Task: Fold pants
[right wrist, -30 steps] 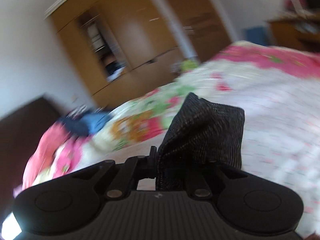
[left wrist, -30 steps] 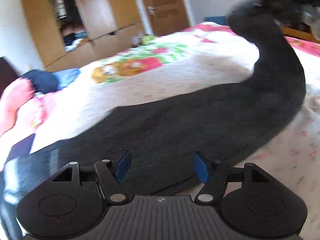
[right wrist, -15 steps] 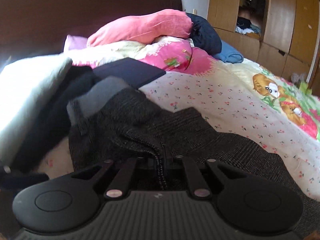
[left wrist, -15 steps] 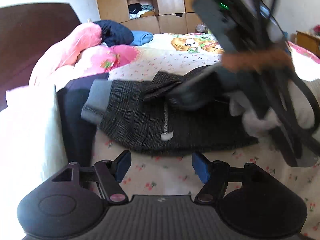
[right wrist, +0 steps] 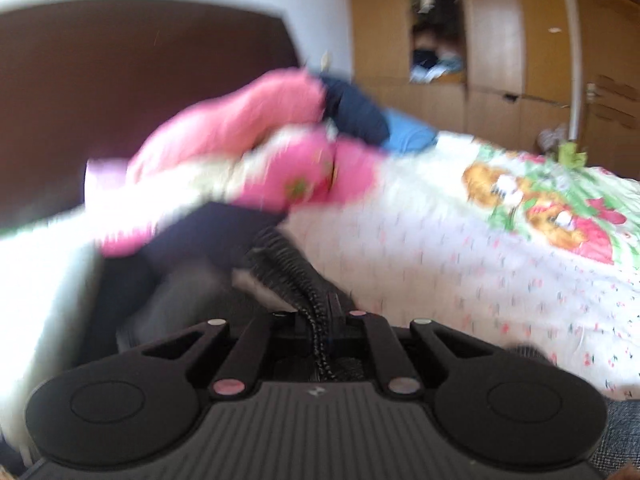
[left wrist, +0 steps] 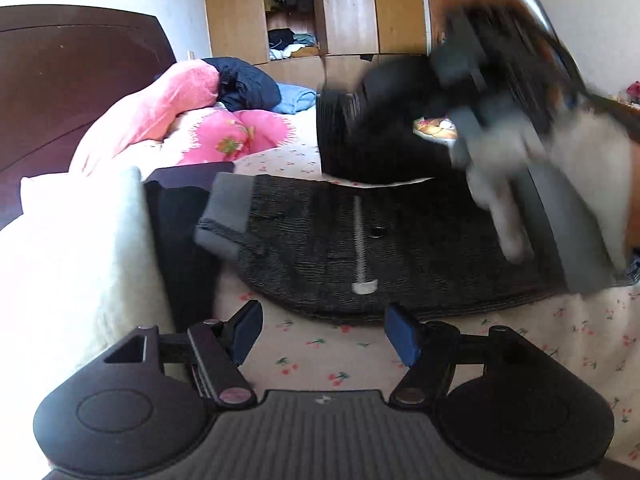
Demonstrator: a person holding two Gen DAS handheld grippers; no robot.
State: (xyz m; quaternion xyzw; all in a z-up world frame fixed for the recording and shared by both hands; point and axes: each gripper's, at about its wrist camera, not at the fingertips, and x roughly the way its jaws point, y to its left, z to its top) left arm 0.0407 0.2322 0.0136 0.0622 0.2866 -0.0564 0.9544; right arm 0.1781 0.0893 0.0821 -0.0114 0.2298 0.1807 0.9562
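Mid-fold, judging by the layout: the pants [left wrist: 400, 248] lie on the bed [left wrist: 340, 360], dark grey ribbed knit, already doubled over so the waist end faces the left wrist camera, with a white drawstring [left wrist: 362, 256] running down the middle and a small eyelet beside it. A paler grey cuff or waistband strip [left wrist: 228, 216] sticks out at the left end, just beside a dark folded item [left wrist: 180, 240] and a white pillow [left wrist: 72, 260]. The right gripper [right wrist: 320, 320] has its jaws pressed together, pinching a bunched ribbed edge of the pants; in the left view it appears blurred above the far side of the garment, with a dark flap hanging under it. So one layer looks to be in the air, not yet laid down. The left gripper [left wrist: 322, 330] hovers with jaws spread and nothing between them, low over the floral sheet just short of the near hem. Still to do, as a judgement: drop the carried end, square the edges, maybe one more fold. The fabric looks soft, stretchy and floppy. The right view is heavily blurred, so the exact grip spot is unclear. Pink bedding [left wrist: 160, 120] and a wardrobe [left wrist: 348, 4] sit behind.
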